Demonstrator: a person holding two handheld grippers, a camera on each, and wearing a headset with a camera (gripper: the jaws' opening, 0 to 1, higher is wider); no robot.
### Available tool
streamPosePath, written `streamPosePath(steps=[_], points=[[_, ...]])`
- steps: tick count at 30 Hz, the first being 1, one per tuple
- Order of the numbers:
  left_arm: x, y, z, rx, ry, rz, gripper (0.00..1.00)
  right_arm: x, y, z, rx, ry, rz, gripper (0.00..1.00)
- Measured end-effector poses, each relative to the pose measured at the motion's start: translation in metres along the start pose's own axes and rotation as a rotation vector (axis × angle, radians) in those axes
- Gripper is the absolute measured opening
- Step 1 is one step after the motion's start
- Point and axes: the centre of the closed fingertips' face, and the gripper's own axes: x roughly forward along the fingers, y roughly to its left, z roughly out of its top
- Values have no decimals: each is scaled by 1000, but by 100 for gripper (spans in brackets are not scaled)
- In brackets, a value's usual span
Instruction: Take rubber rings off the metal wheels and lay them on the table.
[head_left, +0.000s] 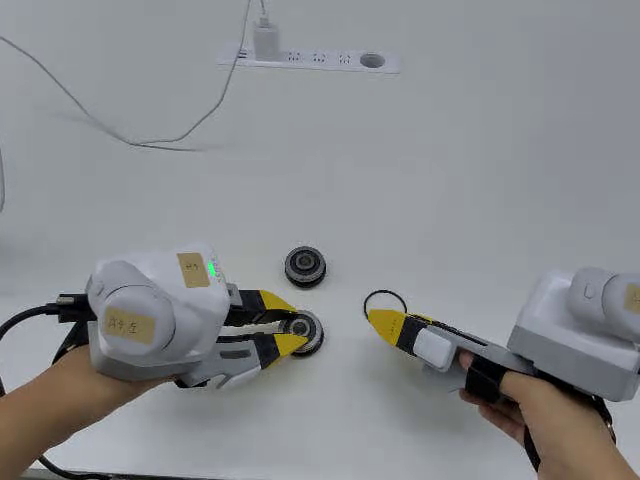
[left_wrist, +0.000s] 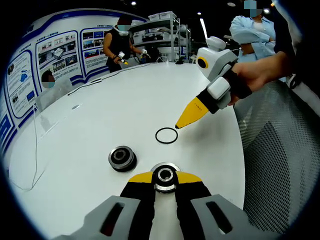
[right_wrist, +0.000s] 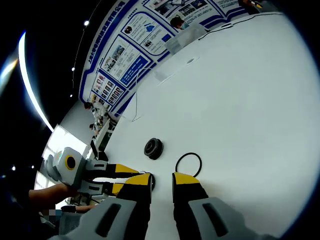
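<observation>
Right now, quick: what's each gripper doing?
Left gripper: shut on the metal wheel.
Right gripper: open, holding nothing; a loose rubber ring lies just ahead.

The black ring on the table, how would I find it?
Look at the white table, just ahead of the yellow tips of the right gripper. There lies a thin black rubber ring, flat and hollow, unlike the thick loose metal wheel or the gripped metal wheel in the left gripper.

Ring on table, right of wheel
</observation>
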Motion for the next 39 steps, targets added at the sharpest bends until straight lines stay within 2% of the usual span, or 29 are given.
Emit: streamPosePath(steps=[10,18,26,34,39], points=[[0,-1,0,-2,4,-13,14,2,7,-1,8,6,19,17],[0,-2,0,-1,1,-18,14,6,19,-5,12,26,68,18],[0,-2,0,22,1,-22,13,13,38,-21,-10,84,130,28],[0,-1,-1,38,13,-29,13,26,51,-29,15,101,157,44],[0,-2,-1,48,14,-31,12,32,55,-28,39,99,172,49]])
